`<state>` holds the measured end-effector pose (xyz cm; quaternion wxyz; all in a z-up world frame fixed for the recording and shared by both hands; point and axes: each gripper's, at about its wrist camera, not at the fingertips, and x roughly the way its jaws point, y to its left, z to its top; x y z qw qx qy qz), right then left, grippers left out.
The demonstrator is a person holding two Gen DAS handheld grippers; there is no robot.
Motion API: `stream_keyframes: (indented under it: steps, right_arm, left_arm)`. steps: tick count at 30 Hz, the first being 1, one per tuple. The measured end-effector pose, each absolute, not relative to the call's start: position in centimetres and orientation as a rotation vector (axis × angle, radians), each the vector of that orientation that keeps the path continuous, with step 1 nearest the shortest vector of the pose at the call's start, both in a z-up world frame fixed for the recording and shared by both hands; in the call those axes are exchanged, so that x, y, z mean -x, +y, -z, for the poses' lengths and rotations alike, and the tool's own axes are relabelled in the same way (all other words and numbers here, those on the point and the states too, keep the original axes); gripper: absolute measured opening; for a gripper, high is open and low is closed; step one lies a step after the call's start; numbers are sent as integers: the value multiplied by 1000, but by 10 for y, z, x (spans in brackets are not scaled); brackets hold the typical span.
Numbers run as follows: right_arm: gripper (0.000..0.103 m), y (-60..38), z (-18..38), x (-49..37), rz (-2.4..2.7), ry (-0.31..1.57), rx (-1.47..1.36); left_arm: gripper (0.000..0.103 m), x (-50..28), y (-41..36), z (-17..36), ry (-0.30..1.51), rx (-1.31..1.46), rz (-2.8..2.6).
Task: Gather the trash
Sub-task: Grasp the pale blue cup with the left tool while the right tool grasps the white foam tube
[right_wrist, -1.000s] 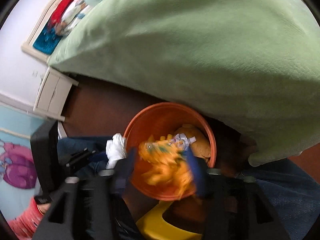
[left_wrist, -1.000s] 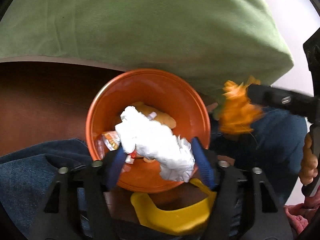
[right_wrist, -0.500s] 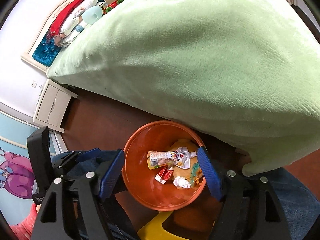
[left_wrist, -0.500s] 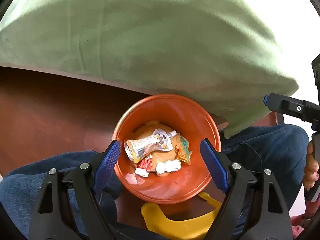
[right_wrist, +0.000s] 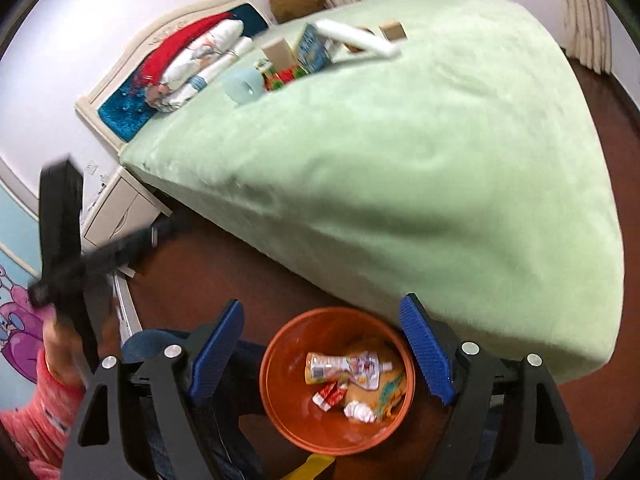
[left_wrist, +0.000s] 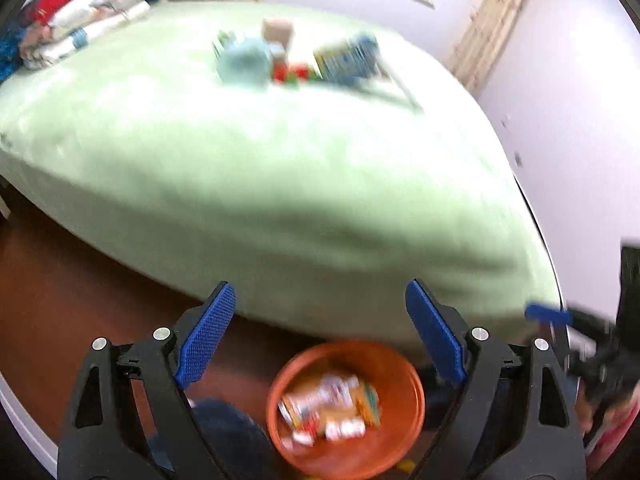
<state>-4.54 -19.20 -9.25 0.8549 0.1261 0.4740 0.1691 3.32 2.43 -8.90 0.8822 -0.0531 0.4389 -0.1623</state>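
An orange bin (left_wrist: 404,432) stands on the dark floor below both grippers; it also shows in the right wrist view (right_wrist: 280,396). Inside lie a squeezed pouch (right_wrist: 344,368), a red wrapper (right_wrist: 329,394), a white crumpled tissue (right_wrist: 359,412) and an orange wrapper (right_wrist: 390,384). My left gripper (left_wrist: 320,336) is open and empty, raised above the bin. My right gripper (right_wrist: 322,346) is open and empty above the bin's rim. The left gripper's body shows at the left in the right wrist view (right_wrist: 72,256).
A bed with a green blanket (right_wrist: 420,140) fills the view ahead. On its far side lie a blue cup (right_wrist: 242,86), a blue box (right_wrist: 314,50), a white tray (right_wrist: 356,38) and red-green items (right_wrist: 284,76). Pillows (right_wrist: 192,64) and a nightstand (right_wrist: 116,208) stand left.
Both grippers let go of their trash into the bin, opened, then rose and tilted up, so the bed top now shows. The left view is blurred by motion.
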Motion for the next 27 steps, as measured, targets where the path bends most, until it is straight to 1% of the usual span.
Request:
stream_keyframes:
  steps: [5,11,19,27]
  right_arm:
    - [79,-196,82,39,-357,967,-262]
    - [79,-198,80,34,-343,953,-253]
    - [79,-200,74,39,-332,931,-236]
    - [79,-201,70,47,-337,926,-243]
  left_arm:
    - [86,-83,39,58,849,169,296]
    - [86,-139,48,42,783,239,247]
    - [86,-196,46,42,761,343,218]
    - [86,-245,39,59,778,425,167]
